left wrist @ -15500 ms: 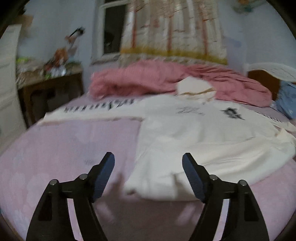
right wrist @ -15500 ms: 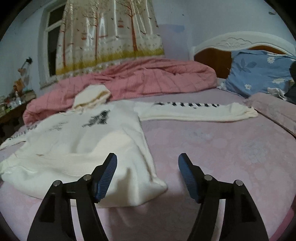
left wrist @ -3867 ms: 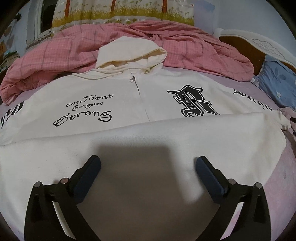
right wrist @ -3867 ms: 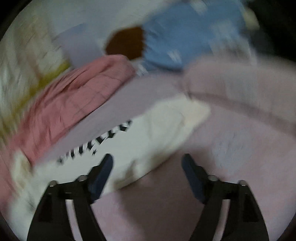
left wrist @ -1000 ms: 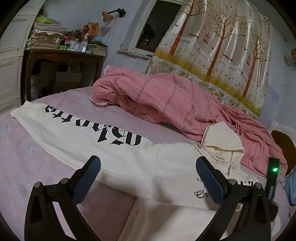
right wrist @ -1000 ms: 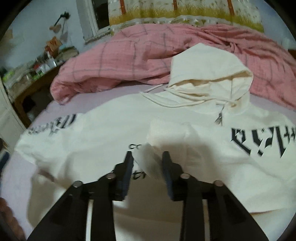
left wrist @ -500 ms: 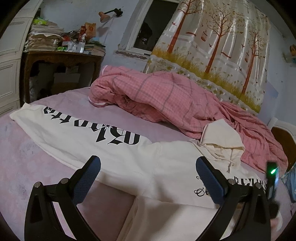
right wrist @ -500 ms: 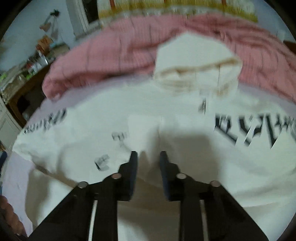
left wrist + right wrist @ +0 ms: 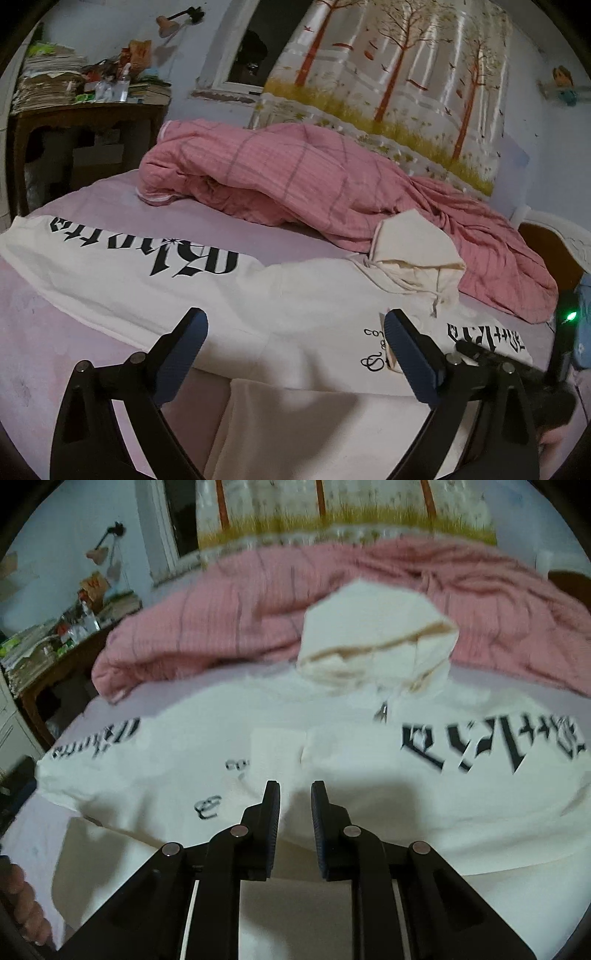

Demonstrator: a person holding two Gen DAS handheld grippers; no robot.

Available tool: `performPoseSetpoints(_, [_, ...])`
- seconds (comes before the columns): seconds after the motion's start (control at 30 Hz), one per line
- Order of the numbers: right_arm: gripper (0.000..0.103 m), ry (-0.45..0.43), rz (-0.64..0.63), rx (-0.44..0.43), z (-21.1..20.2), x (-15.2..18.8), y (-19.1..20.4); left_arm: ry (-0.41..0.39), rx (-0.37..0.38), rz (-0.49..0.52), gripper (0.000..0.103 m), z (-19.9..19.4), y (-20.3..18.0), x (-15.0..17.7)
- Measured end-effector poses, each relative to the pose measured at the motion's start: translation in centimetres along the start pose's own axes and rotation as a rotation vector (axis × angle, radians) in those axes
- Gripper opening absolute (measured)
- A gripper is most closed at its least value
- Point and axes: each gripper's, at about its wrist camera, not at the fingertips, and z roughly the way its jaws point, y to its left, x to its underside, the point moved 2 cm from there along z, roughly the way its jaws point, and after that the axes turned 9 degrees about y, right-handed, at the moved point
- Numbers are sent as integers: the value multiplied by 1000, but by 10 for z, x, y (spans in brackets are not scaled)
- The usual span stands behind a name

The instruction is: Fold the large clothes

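A cream zip hoodie [image 9: 314, 288] with black lettering lies face up on the bed, its hood [image 9: 413, 243] toward the quilt. Its left sleeve [image 9: 129, 266] stretches out flat to the left. The right sleeve [image 9: 491, 746] is folded across the chest, and its cuff [image 9: 277, 746] lies flat just beyond my right gripper [image 9: 294, 788]. That gripper is all but shut, with a narrow gap and nothing gripped. My left gripper [image 9: 295, 321] hovers over the left shoulder, its wide jaws closing, and its pads are clear of the cloth. The hem is folded up under both grippers.
A pink checked quilt [image 9: 314, 177] is heaped along the far side of the bed. A cluttered wooden desk [image 9: 85, 110] stands at the left. The headboard [image 9: 554, 236] and a blue pillow [image 9: 585, 295] are at the right. Bare lilac sheet [image 9: 48, 332] shows near the left sleeve.
The cuff that was between the right gripper's jaws now lies on the chest. Those jaws have narrowed and the gripper has drawn back. The left gripper's jaws have come in slightly.
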Motion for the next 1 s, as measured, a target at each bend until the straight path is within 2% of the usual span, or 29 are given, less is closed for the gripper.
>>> performPoseSetpoints(0.1, [19, -51, 23, -40, -21, -5, -4, 53, 110, -32, 93, 6, 3, -1])
performPoseSetpoints(0.13, [19, -62, 39, -56, -28, -7, -8, 62, 118, -39, 92, 6, 5, -1])
performPoseSetpoints(0.23, [19, -96, 45, -63, -45, -11, -14, 70, 82, -27, 91, -2, 5, -8])
performPoseSetpoints(0.3, [22, -124, 50, -53, -53, -13, -18, 72, 70, 23, 91, -11, -1, -17])
performPoseSetpoints(0.37, [30, -116, 50, -34, -52, -12, -20, 102, 8, 129, 91, -19, -11, -28])
performPoseSetpoints(0.43, [30, -99, 53, 12, -43, -11, -24, 94, -55, 227, 91, -34, -16, -36])
performPoseSetpoints(0.5, [30, -81, 77, 16, -35, -9, -30, 57, -25, 253, 93, -56, -5, -43])
performPoseSetpoints(0.6, [30, -55, 101, -3, -26, -5, -36, 50, 70, 201, 95, -74, 32, -50])
performPoseSetpoints(0.67, [30, -50, 89, 6, -27, -3, -34, 50, 75, 184, 95, -77, 66, -52])
performPoseSetpoints(0.73, [30, -74, 32, 19, -39, 1, -27, 48, 6, 188, 95, -75, 103, -54])
performPoseSetpoints(0.83, [30, -102, -50, 22, -57, 6, -18, 106, -53, 164, 95, -65, 162, -56])
performPoseSetpoints(0.87, [30, -106, -66, 5, -63, 10, -17, 106, -80, 139, 95, -63, 184, -56])
performPoseSetpoints(0.93, [30, -103, -73, -56, -75, 19, -18, 77, -203, 88, 95, -59, 226, -56])
performPoseSetpoints(1.0, [31, -75, -60, -106, -80, 28, -21, 124, -268, 62, 95, -46, 266, -57])
